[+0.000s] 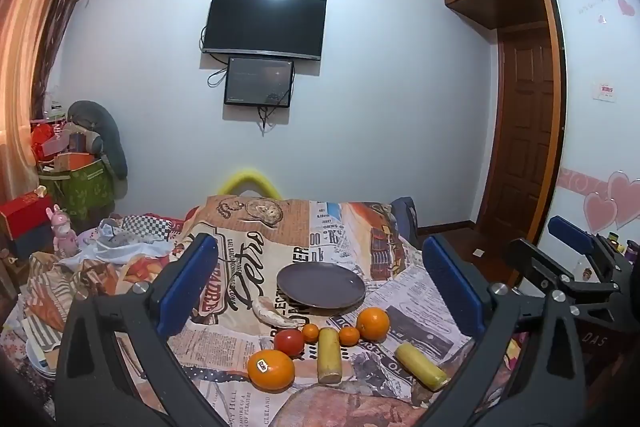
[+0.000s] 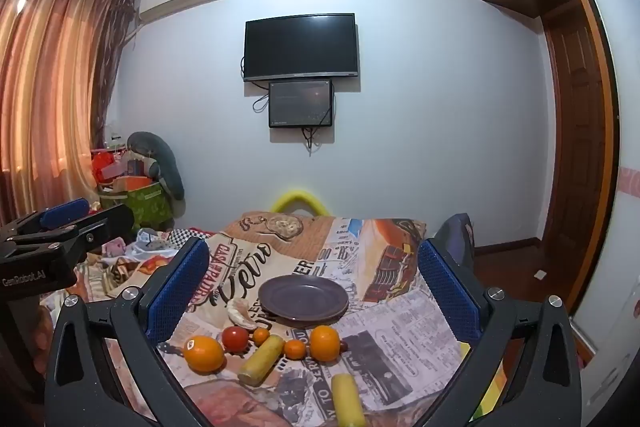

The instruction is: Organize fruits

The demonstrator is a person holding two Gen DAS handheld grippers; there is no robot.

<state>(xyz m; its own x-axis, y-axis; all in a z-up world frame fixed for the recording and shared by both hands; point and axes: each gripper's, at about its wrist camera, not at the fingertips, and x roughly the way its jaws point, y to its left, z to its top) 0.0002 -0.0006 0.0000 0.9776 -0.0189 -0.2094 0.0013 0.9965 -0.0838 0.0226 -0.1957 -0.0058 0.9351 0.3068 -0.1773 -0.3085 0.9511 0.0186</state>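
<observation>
- Left gripper [image 1: 320, 283]: jaws spread to full width, nothing between the blue pads, no contact with any object. It hangs above the near edge of the printed cloth [image 1: 248, 255], tilted slightly down.
- Right gripper [image 2: 314, 291]: jaws likewise spread wide, empty, touching nothing. It sits beside the left gripper, and each unit shows at the edge of the other's view.
- Plate [image 1: 321, 285]: 1 dark round plate, bare, resting on the cloth beyond the fruit.
- Large oranges: 2. The stickered orange [image 1: 271, 369] lies nearest on the left; the plain orange [image 1: 373, 324] lies on the right, just short of the plate.
- Small oranges: 2. 1 small orange [image 1: 310, 332] sits just beside the tomato; the other small orange [image 1: 349, 335] sits between the upright yellow piece and the plain orange.
- Tomato [image 1: 289, 342]: 1, red, just behind the stickered orange.
- Yellow cylinders: 2. The upright yellow piece [image 1: 329, 355] lies in the middle of the row; the angled yellow piece [image 1: 421, 366] lies apart to the right.
- Pale curved item [image 1: 272, 314]: 1, at the plate's left rim; its kind cannot be told.
- Wall screens: 2, 1 large television [image 1: 264, 25] above 1 smaller monitor [image 1: 259, 81].
</observation>
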